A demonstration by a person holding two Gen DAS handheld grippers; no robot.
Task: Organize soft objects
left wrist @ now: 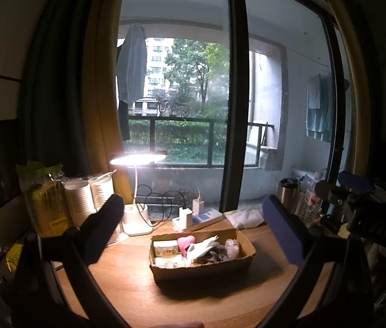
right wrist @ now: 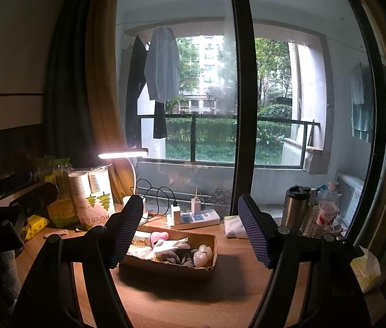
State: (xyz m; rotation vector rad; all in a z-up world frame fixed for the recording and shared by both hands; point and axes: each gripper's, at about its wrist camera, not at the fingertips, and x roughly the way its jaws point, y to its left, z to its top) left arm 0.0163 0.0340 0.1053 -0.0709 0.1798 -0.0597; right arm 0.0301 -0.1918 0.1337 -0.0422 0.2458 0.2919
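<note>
Looks like this one's sitting at either the very start or the very end: every soft thing I can spot is already in the cardboard box [left wrist: 202, 269], lower middle of both views. There's a pink heart [left wrist: 185, 242], a white glove [left wrist: 202, 247], something grey under it and a crinkly clear-wrapped lump [right wrist: 203, 255] at the box's right end.

Both tools just hover short of the box with nothing in them. The left gripper [left wrist: 193, 235] has its fingers wide apart, box framed between them. Same for the right gripper [right wrist: 190, 235], fingers spread and empty, its left finger overlapping the box's left end in the picture.

My guess: if anything's left, it's the white pouch [right wrist: 232, 228] behind the box, and the right one is closer.

Room-wise, the table [left wrist: 127, 281] is bare in front of the box. Behind it's tight: lamp base [left wrist: 135, 218], power strip [right wrist: 193, 218] with cables, steel flask [right wrist: 295, 209] and bottle right.
</note>
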